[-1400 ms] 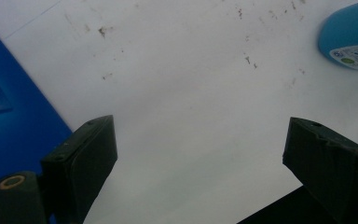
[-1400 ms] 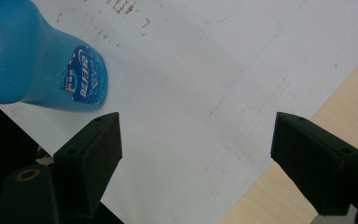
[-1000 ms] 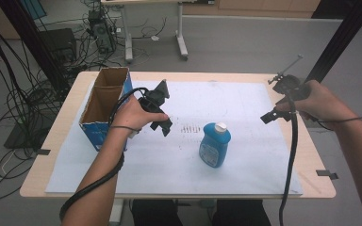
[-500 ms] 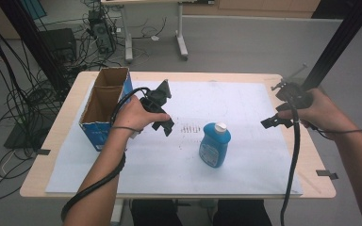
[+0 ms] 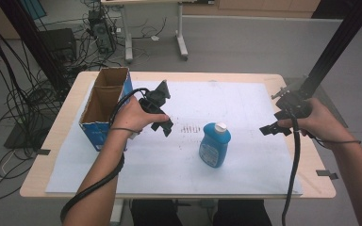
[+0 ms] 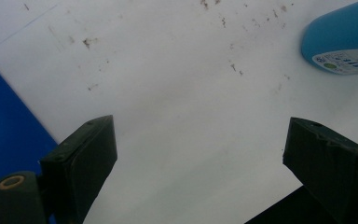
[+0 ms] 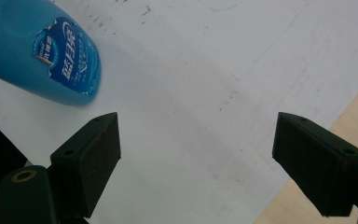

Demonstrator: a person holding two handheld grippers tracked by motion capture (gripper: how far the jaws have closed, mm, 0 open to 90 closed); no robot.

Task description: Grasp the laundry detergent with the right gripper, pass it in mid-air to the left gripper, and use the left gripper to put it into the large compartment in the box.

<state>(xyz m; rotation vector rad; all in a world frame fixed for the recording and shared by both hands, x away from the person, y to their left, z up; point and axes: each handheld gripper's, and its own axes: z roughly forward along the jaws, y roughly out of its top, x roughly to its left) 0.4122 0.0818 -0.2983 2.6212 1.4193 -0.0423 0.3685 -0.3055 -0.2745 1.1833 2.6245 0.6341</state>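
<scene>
On the tabletop, centre: blue detergent bottle [image 5: 215, 145] upright, white cap on.
Left claw [image 5: 162, 126]: jaws apart, empty; bottle just to its right.
Right claw [image 5: 269, 129]: jaws apart, empty; farther off.
Nearer hand: left.
Cardboard box [image 5: 104, 104]: left edge.

You get soft, even light from overhead; the white sheet [image 5: 169, 160] shows no glare, shadows fall faint, and both gripper views blur slightly at close range.

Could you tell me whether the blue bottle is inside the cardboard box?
No, the blue bottle stands upright on the white sheet, apart from the cardboard box.
</scene>
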